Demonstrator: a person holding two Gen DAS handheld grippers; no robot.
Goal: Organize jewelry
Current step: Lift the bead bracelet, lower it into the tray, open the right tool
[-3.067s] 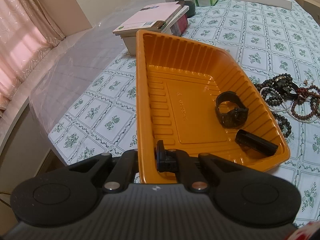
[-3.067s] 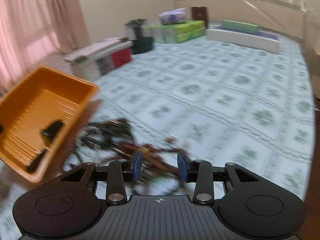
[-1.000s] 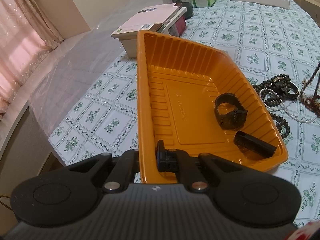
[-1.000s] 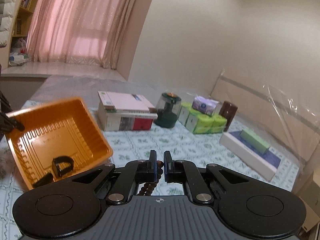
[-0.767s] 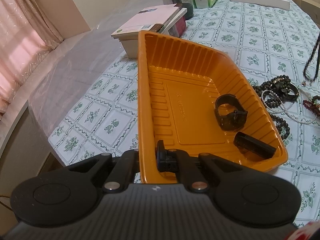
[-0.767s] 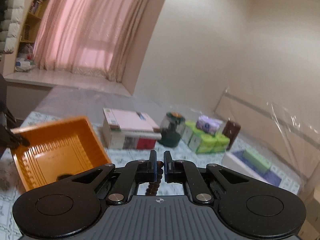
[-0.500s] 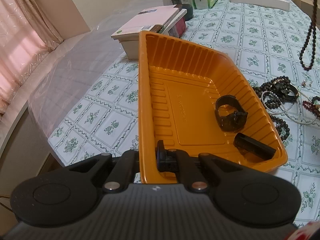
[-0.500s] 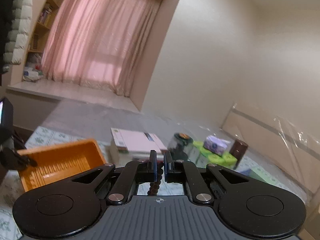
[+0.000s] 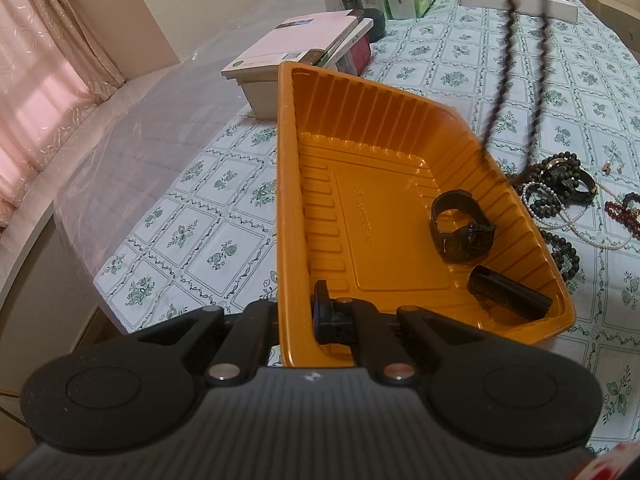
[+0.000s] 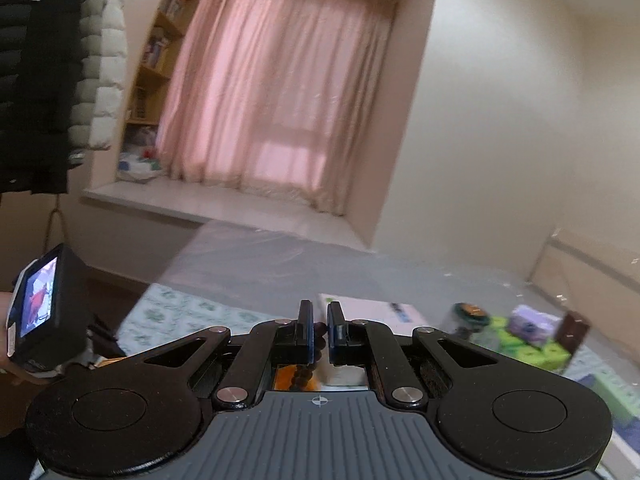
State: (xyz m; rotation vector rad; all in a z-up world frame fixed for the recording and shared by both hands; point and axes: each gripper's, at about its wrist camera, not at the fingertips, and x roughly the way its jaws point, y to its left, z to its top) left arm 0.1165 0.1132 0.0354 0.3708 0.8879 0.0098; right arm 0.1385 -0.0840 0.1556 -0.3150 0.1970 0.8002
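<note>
1. The table (image 9: 460, 60), under a green floral-print cloth, fills the left wrist view from 9 o'clock round to 3 o'clock.
2. The orange tray (image 9: 292, 208) sits tilted at the centre of that view, its near wall pinched by the left gripper (image 9: 298, 316), one finger outside the wall and one inside.
3. A stack of books (image 9: 296, 44) lies just beyond the tray's far corner, at 12 o'clock.
4. The right gripper (image 10: 318, 334) is raised well above the table, its two fingers pressed onto a bead necklace (image 9: 508, 40); in the right wrist view dark beads show between and below the pads.
5. In the left wrist view the bead necklace hangs as a long double strand at 1 o'clock, its lower end blurred over the tray's far right rim.
6. A jewelry pile (image 9: 568, 196) of dark, pearl and red beads lies on the cloth at 3 o'clock, just beside the tray.
7. A black watch (image 9: 460, 232) rests inside the tray toward its right wall.
8. A black bar-shaped piece (image 9: 508, 296) lies near the watch, at the tray's near right corner.
</note>
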